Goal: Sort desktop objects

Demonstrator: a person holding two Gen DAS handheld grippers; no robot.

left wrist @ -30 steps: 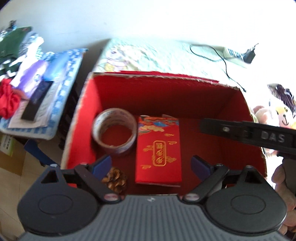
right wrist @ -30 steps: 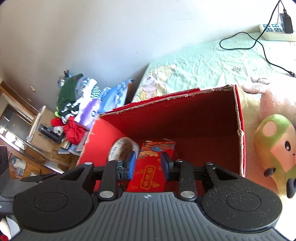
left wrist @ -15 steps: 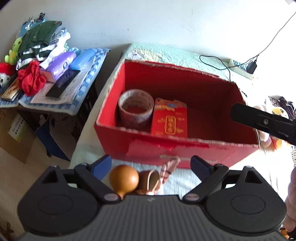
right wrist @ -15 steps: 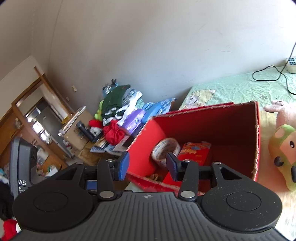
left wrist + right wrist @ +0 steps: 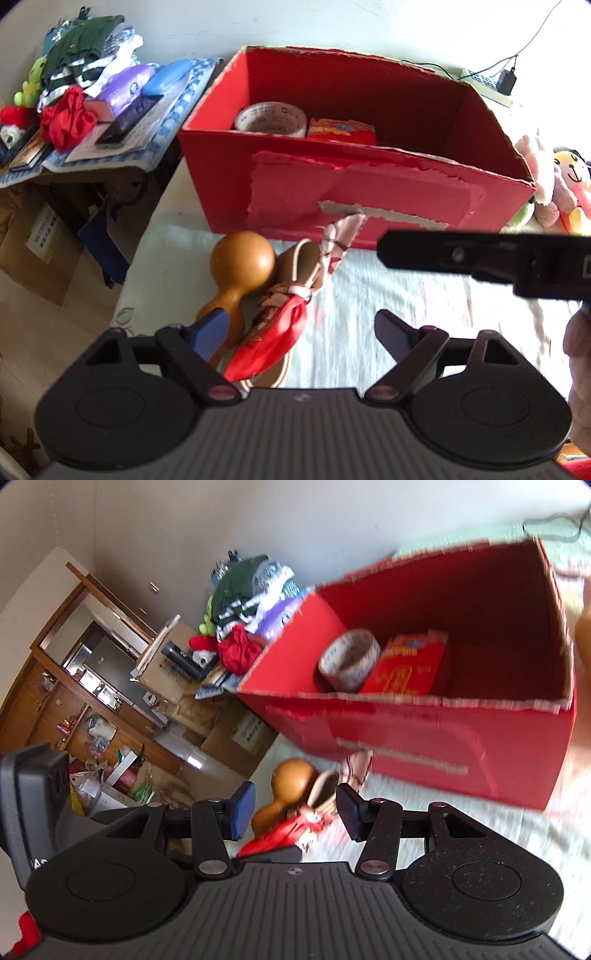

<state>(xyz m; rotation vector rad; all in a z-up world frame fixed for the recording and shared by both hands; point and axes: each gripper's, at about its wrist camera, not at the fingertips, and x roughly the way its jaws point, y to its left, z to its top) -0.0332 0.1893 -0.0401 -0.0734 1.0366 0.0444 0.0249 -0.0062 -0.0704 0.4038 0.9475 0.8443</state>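
A red cardboard box stands on the bed and holds a tape roll and a red packet. In front of the box lie a brown gourd, a tan sandal-like item and a red patterned cloth. My left gripper is open just above the cloth and gourd. My right gripper is open above the same pile; its body crosses the left wrist view.
A side table with clothes, tissue packs and a dark case stands left of the bed. Plush toys lie right of the box. A power strip and cable sit behind it. Cardboard boxes are on the floor.
Both grippers have pulled back out of the box and dropped toward the pile in front of it. The right gripper's jaws have widened from nearly shut to open.
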